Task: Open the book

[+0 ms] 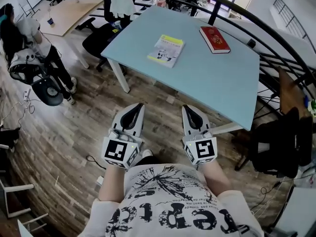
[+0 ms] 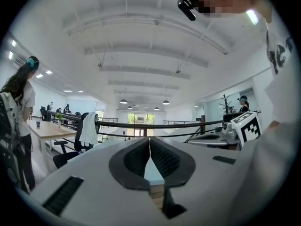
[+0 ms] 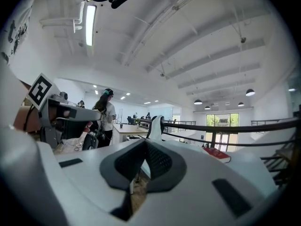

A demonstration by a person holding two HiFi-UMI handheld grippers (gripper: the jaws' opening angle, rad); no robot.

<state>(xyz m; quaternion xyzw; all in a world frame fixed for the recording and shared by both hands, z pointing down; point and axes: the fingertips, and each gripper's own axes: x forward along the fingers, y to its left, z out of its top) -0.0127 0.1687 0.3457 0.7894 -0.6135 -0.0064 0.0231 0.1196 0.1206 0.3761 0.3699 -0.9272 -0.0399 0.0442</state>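
Two closed books lie on the light blue table: a white and yellow one near its middle and a red one farther right, also seen in the right gripper view as the red book. My left gripper and right gripper are held side by side over the wooden floor, short of the table's near edge and pointing level toward it. Both have their jaws closed tip to tip with nothing between them. Neither touches a book.
A person with a backpack stands at the far left beside a round black device. A black office chair sits at the table's left end. A black railing runs behind the table. A dark chair stands at the right.
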